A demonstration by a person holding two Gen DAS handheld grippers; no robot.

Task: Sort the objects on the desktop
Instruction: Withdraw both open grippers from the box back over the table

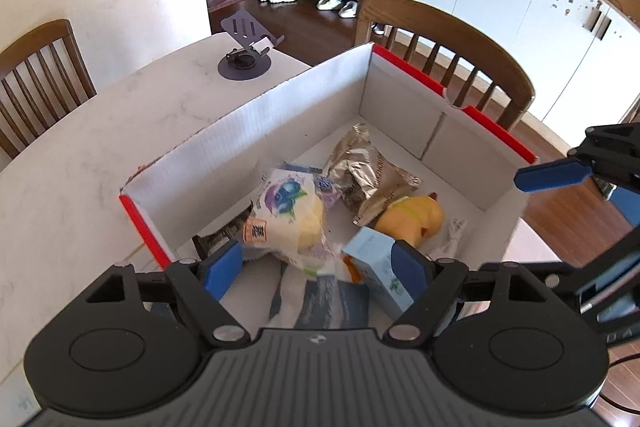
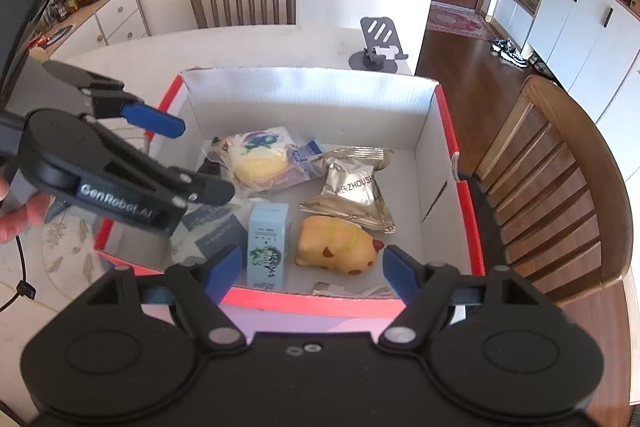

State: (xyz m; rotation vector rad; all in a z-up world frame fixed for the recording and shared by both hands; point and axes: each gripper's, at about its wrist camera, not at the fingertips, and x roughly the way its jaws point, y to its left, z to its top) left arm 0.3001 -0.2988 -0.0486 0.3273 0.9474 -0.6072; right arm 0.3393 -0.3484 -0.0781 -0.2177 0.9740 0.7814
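Observation:
A white cardboard box with red edges [image 1: 304,99] [image 2: 430,131] stands on the table. In it lie a blueberry bread packet [image 1: 286,215] [image 2: 260,157], a silver foil snack packet [image 1: 368,175] [image 2: 354,187], a yellow squishy toy [image 1: 412,219] [image 2: 336,243], a light blue carton [image 1: 376,263] [image 2: 268,243] and a dark blue card [image 1: 336,303] [image 2: 218,231]. My left gripper [image 1: 318,267] [image 2: 200,159] is open and empty, just above the box's left part, over the bread packet. My right gripper [image 2: 314,269] is open and empty above the box's near rim; one blue finger [image 1: 552,175] shows in the left wrist view.
A grey phone stand [image 1: 248,55] [image 2: 378,43] sits on the white marble table [image 1: 80,147] beyond the box. Wooden chairs [image 1: 460,51] [image 2: 560,187] stand around the table. A sideboard with snacks [image 2: 92,3] is at the back left.

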